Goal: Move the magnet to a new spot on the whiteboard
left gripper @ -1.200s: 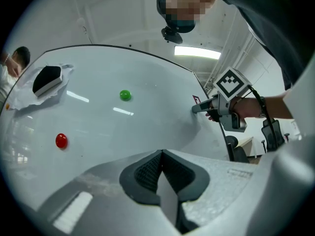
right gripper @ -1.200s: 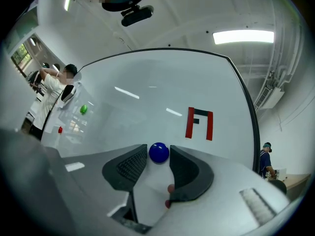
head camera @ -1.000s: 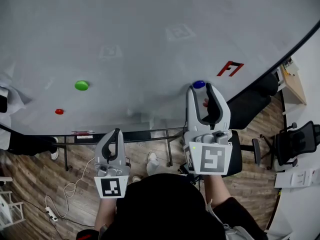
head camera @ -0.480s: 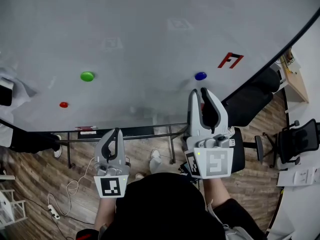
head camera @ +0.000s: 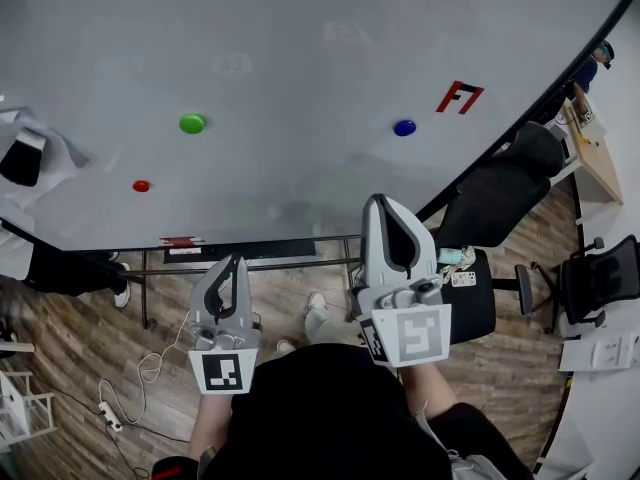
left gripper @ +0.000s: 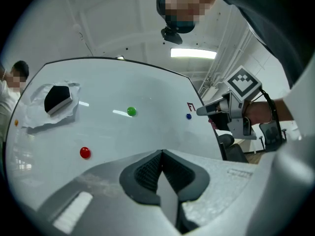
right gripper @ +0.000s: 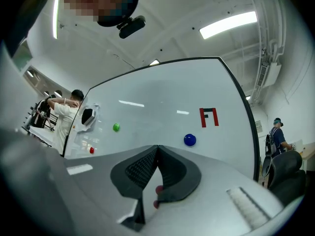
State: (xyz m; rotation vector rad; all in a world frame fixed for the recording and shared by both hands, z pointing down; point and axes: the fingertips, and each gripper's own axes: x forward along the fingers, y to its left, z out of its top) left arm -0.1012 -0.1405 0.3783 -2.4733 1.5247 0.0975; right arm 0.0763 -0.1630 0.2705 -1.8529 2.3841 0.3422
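Note:
The whiteboard carries a blue magnet, a green magnet and a small red magnet. My right gripper hangs below and left of the blue magnet, apart from the board. Its jaws have just been closing and now meet with nothing between them. In the right gripper view the blue magnet sits just beyond the joined tips. My left gripper stays lower, under the board's bottom edge, jaws together and empty. In the left gripper view the green magnet and red magnet lie ahead of it.
A red F-shaped mark sits right of the blue magnet. A black eraser on crumpled paper clings to the board's left end. A black office chair and the board's metal stand are below. A person stands by the left end.
The right gripper has drawn back from the blue magnet toward the person, and its jaws went from wide open to shut. The blue magnet stays on the board. The left gripper barely shifted.

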